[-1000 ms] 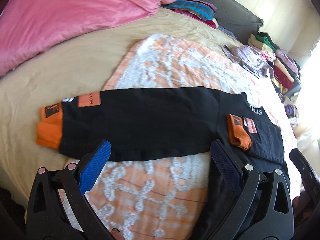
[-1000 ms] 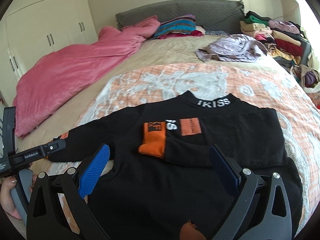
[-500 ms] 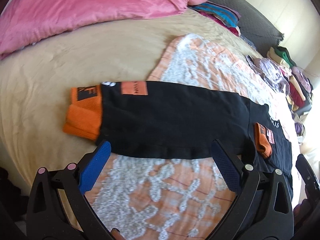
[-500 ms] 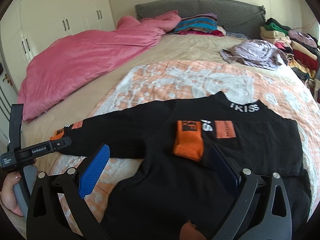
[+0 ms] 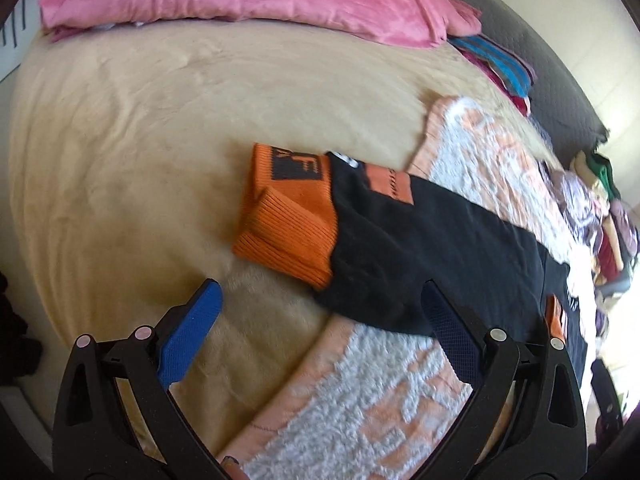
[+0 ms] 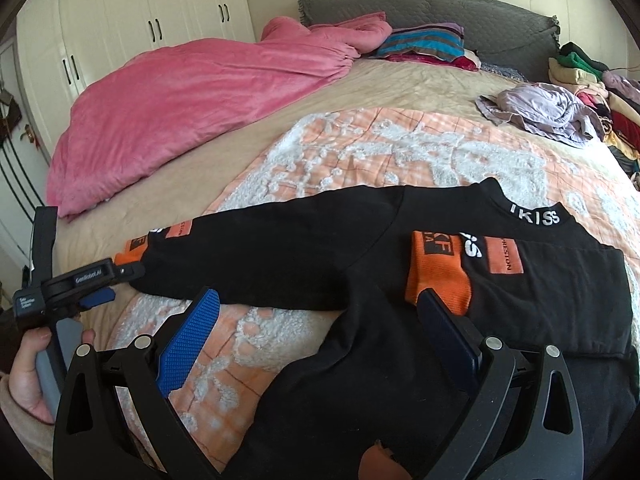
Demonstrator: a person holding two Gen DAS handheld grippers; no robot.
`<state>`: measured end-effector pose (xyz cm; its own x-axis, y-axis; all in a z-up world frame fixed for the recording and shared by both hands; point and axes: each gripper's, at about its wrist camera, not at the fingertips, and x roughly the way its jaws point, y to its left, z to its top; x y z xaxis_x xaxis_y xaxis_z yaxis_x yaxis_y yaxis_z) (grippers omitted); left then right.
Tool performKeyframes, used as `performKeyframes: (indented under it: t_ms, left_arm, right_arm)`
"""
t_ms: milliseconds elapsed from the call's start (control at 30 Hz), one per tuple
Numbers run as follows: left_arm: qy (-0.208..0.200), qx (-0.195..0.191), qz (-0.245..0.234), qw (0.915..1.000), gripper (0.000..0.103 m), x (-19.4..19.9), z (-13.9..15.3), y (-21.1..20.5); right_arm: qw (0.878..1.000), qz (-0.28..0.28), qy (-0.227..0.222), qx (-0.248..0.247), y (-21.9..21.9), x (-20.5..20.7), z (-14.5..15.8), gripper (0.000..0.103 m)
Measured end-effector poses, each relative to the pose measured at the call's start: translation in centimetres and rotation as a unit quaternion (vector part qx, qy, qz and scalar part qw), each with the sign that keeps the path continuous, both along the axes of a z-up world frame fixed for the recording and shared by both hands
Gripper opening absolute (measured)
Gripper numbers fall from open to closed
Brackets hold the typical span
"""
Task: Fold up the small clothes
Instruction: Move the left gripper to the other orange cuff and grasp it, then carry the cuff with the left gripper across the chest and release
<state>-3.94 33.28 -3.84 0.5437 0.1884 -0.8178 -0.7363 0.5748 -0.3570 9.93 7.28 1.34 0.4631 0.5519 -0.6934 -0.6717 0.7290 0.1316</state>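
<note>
A small black sweater [image 6: 352,360] with orange cuffs lies flat on a peach and white blanket [image 6: 400,152]. Its right sleeve is folded across the chest, the orange cuff [image 6: 438,276] lying near the collar. The left sleeve [image 5: 420,248] stretches out sideways, its orange cuff [image 5: 288,220] resting on the beige sheet. My left gripper [image 5: 320,312] is open and hovers just short of that cuff; it also shows in the right wrist view as the left gripper [image 6: 108,284], held by a hand [image 6: 28,376]. My right gripper [image 6: 316,320] is open above the sweater's body, holding nothing.
A pink duvet [image 6: 192,96] covers the far left of the bed. Folded striped clothes [image 6: 424,42] lie by the grey headboard [image 6: 440,12]. A crumpled lilac garment [image 6: 540,112] and a clothes pile [image 6: 588,80] sit at the right. White wardrobes [image 6: 120,20] stand behind.
My left gripper has swung left along the outstretched sleeve and now faces its orange cuff. The right gripper has shifted a little left over the sweater. Both stayed open.
</note>
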Motion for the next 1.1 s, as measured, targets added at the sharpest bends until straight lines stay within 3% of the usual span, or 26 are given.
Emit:
performKeyframes:
  t_ms: [167, 233, 267, 333, 433, 467, 767, 1100]
  left_arm:
    - [-0.03, 0.007, 0.029, 0.9991, 0.092, 0.2, 0.0, 1.0]
    - [-0.035, 0.005, 0.038, 0.9987, 0.075, 0.7, -0.2, 1.5]
    - [-0.035, 0.006, 0.043, 0.9984, 0.071, 1.1, -0.3, 1.7]
    - [-0.036, 0.004, 0.051, 0.998, 0.044, 1.5, -0.4, 2.2]
    - [-0.044, -0.014, 0.062, 0.997, 0.013, 1.8, -0.4, 2.9]
    - [-0.05, -0.018, 0.061, 0.9968, 0.009, 1.9, -0.3, 3.0]
    - [-0.11, -0.002, 0.005, 0.9939, 0.008, 3.1, 4.5, 0.6]
    - [-0.177, 0.015, -0.072, 0.9815, 0.008, 7.1, 10.4, -4.2]
  right_arm:
    - [1.0, -0.012, 0.008, 0.003, -0.4, 0.2, -0.4, 0.098]
    - [1.0, -0.02, 0.012, 0.005, -0.8, 0.4, -0.5, 0.098]
    - [1.0, -0.026, 0.014, 0.007, -1.2, 0.5, -0.5, 0.098]
    - [0.999, -0.035, 0.017, 0.008, -1.9, 0.7, -0.5, 0.098]
    - [0.998, -0.049, 0.022, 0.012, -2.8, 1.1, -0.6, 0.098]
    - [0.998, -0.052, 0.024, 0.012, -3.0, 1.1, -0.7, 0.098]
    - [0.995, -0.083, 0.037, 0.035, -5.5, 1.6, -0.5, 0.098]
    - [0.989, -0.13, 0.043, 0.055, -9.8, 1.8, 0.3, 0.098]
